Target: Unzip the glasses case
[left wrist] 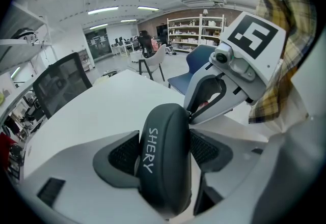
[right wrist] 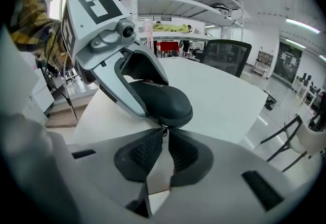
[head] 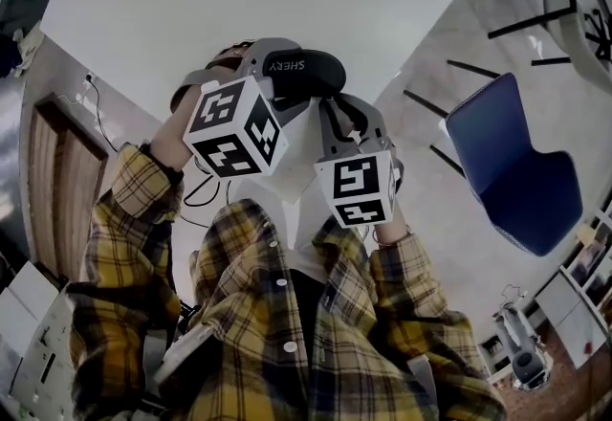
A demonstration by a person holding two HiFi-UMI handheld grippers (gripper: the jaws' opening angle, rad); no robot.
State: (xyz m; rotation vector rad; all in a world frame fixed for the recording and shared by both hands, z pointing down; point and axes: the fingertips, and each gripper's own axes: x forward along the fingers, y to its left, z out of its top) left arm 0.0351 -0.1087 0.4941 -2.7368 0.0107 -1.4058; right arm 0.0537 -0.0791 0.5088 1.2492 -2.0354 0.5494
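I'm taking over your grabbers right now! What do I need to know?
Left gripper: shut on the glasses case, holding it over the white table.
Right gripper: shut on the zip pull at the case's end.
Done: case held, pull pinched.
Left: the zip looks still closed; draw the pull around the case's edge.

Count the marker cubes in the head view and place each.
2. One cube sits on the left gripper, which clamps the glasses case; the other cube, lower right, sits on the right gripper, pinching the zipper pull. None appears hidden.
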